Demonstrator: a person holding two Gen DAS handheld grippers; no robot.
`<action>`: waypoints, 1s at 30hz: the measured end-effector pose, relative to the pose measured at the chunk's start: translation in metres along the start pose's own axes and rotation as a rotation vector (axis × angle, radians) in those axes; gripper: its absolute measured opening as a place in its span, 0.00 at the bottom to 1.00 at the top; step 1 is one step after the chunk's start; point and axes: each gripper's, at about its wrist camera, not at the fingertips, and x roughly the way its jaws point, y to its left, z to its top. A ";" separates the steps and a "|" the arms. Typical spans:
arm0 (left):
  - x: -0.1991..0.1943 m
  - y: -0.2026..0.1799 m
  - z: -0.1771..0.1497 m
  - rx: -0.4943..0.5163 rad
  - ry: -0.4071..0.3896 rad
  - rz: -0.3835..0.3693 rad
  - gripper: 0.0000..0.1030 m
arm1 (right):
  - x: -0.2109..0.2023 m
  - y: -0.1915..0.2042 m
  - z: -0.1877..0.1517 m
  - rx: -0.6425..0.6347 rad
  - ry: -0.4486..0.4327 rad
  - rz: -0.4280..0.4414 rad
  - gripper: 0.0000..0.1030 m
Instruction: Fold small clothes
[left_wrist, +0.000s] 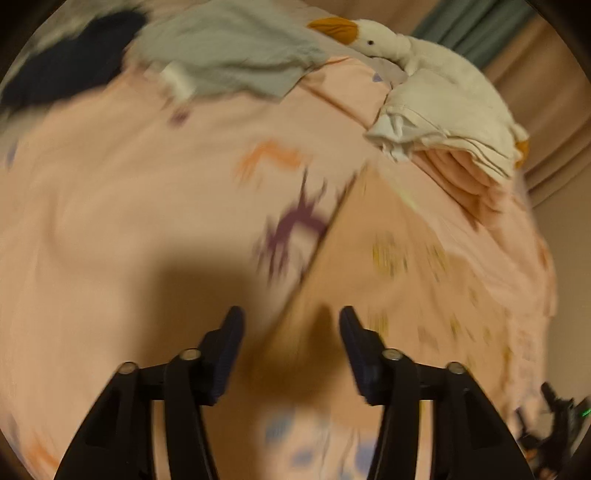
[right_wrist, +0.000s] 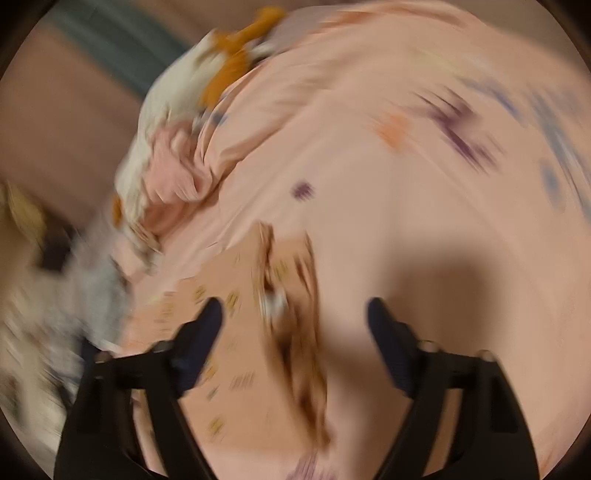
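A small peach garment with little yellow marks (left_wrist: 399, 266) lies flat on the pink patterned bed sheet (left_wrist: 129, 206). My left gripper (left_wrist: 291, 321) is open and empty, just above the garment's near left edge. In the right wrist view the same garment (right_wrist: 236, 332) shows a brown collar band (right_wrist: 295, 325) with a white label. My right gripper (right_wrist: 295, 310) is open and empty, over the collar. Both views are motion-blurred.
A stack of folded white and pink clothes (left_wrist: 454, 140) sits at the far right against a white plush goose (left_wrist: 376, 37); the stack also shows in the right wrist view (right_wrist: 166, 177). A pale blue garment (left_wrist: 229, 55) and a dark navy one (left_wrist: 70, 62) lie at the back left.
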 end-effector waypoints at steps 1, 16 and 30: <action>-0.002 0.002 -0.013 -0.018 0.017 -0.037 0.61 | -0.011 -0.010 -0.016 0.064 0.014 0.043 0.92; 0.048 -0.024 -0.063 -0.286 0.023 -0.497 0.64 | 0.062 0.016 -0.123 0.265 0.188 0.321 0.92; 0.049 -0.052 -0.016 -0.184 -0.127 -0.252 0.13 | 0.114 0.032 -0.078 0.227 0.146 0.278 0.08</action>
